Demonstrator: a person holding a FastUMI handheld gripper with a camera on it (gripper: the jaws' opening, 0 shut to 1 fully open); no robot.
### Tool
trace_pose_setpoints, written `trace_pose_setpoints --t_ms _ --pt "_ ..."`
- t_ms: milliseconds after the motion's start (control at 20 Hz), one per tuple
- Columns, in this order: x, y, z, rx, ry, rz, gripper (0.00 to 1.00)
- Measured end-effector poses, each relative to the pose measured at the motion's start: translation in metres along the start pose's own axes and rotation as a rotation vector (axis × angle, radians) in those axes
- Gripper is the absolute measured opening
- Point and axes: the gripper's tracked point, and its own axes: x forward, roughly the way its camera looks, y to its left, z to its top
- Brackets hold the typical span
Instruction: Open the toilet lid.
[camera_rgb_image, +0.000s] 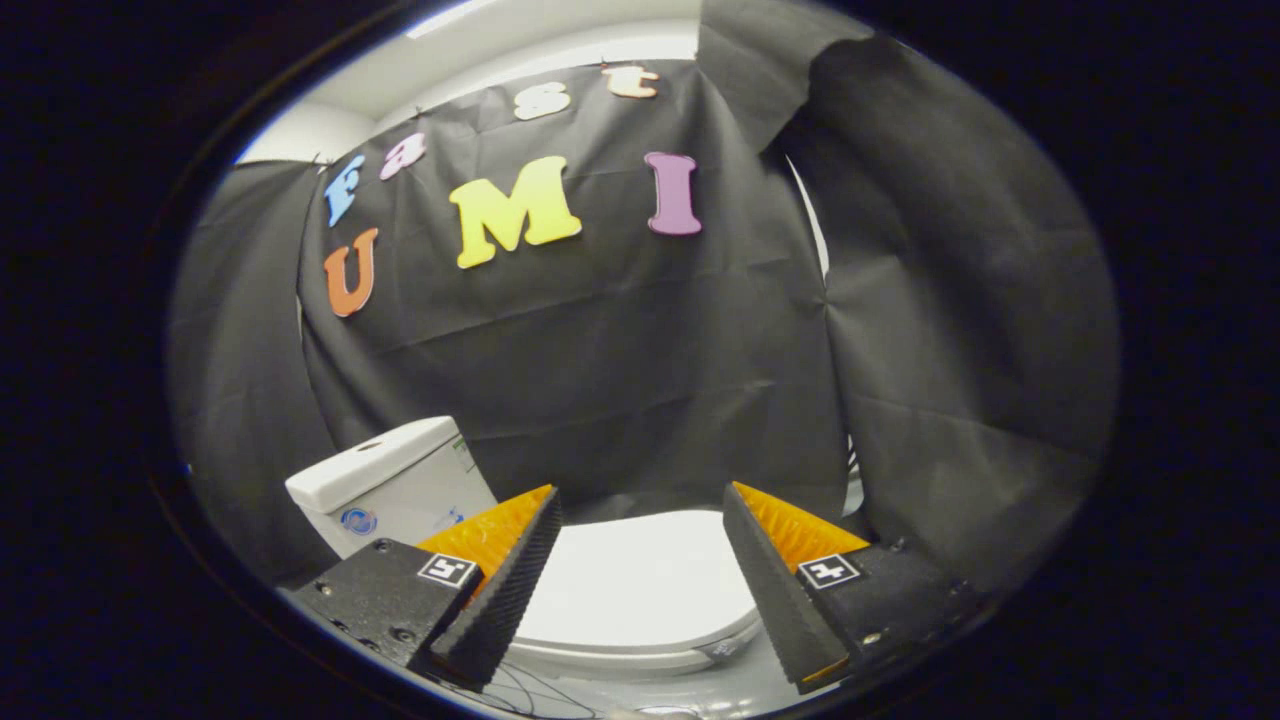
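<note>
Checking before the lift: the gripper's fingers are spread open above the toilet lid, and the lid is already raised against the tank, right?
Not quite. The gripper view shows the toilet lid lying closed, flat, not raised against the tank. The gripper fingers are spread open above it.

No readable words on my feed, only markers and a blurred logo.
On the gripper (640, 490), low in the frame, I see a square black-and-white marker on the left finger (447, 570) and another on the right finger (829, 571); they are patterns, not letters. The fingers stand apart above the lid (640, 585), touching nothing. At lower left, the tank (390, 480) carries a round blue logo (358, 521) and a sticker (463, 455) on its side, both too small for me to read.
</note>
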Motion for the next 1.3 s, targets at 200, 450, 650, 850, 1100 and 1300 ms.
trace_pose_setpoints --t_ms 200,450,650,850,1100,1300 --pt "0.021 -0.034 -0.044 0.077 0.096 -0.012 1.0" --pt "0.044 -0.076 -0.106 0.189 0.235 -0.047 1.0" --pt "0.057 -0.097 -0.149 0.294 0.326 -0.073 1.0" --pt "0.055 -0.112 -0.196 0.428 0.435 -0.07 1.0" --pt "0.055 -0.119 -0.23 0.541 0.501 -0.07 0.97" --pt "0.058 -0.113 -0.243 0.627 0.526 -0.037 0.86"
